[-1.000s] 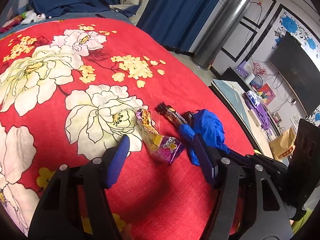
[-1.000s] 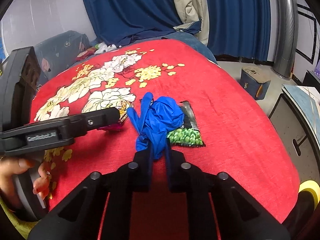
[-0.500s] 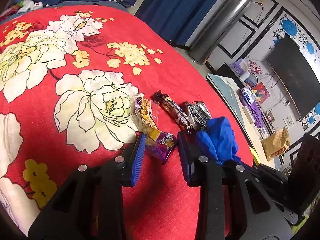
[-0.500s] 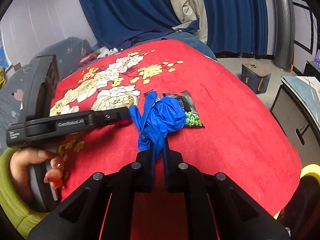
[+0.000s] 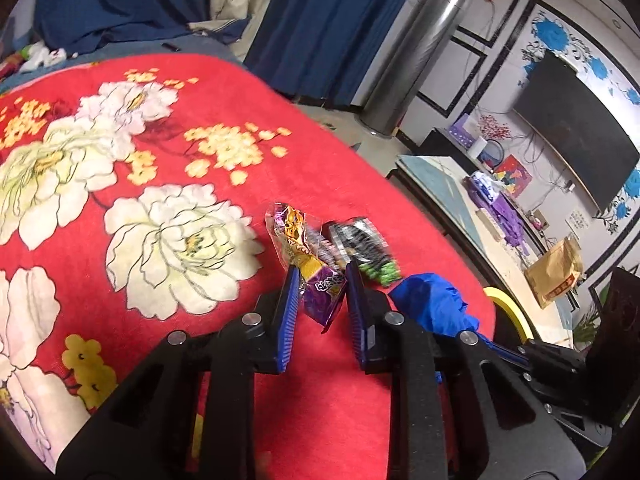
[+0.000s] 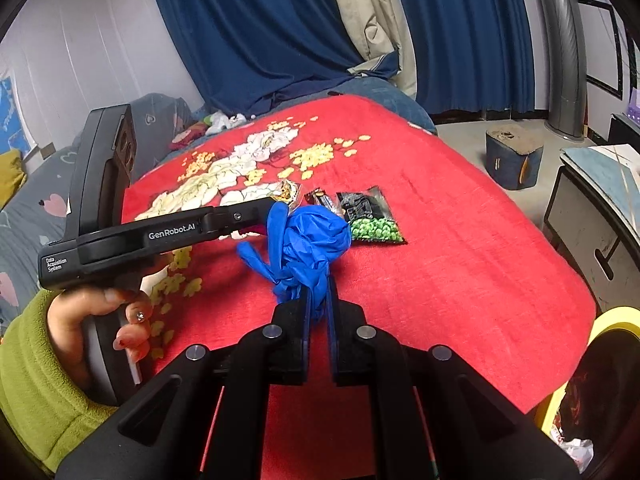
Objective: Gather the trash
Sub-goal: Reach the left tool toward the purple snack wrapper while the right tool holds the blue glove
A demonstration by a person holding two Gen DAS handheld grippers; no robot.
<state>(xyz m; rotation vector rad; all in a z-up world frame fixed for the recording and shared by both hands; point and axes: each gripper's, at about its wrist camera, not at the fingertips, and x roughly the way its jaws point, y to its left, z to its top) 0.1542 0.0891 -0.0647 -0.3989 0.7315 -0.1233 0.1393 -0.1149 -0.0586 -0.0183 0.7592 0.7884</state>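
On the red flowered blanket [image 5: 200, 288], my left gripper [image 5: 322, 276] is closing its jaws on a purple and yellow snack wrapper [image 5: 296, 236]. The blue pads press its lower end, and it stands tilted up off the blanket. Behind it lie a dark bar wrapper [image 6: 320, 200] and a black packet of green peas [image 6: 372, 224]. My right gripper [image 6: 318, 292] is shut on a crumpled blue glove [image 6: 316, 232] and holds it above the blanket, just right of the left gripper.
A yellow-rimmed bin [image 6: 612, 320] stands at the blanket's near right corner. A hand in a green sleeve [image 6: 24, 360] holds the left gripper. On the floor are a blue box stool [image 6: 512, 156], a low table [image 5: 440, 184] and a silver cylinder [image 5: 412, 68].
The left jaws have closed from wide apart onto the snack wrapper and lifted its end. The right gripper has carried the blue glove up and back toward the near edge.
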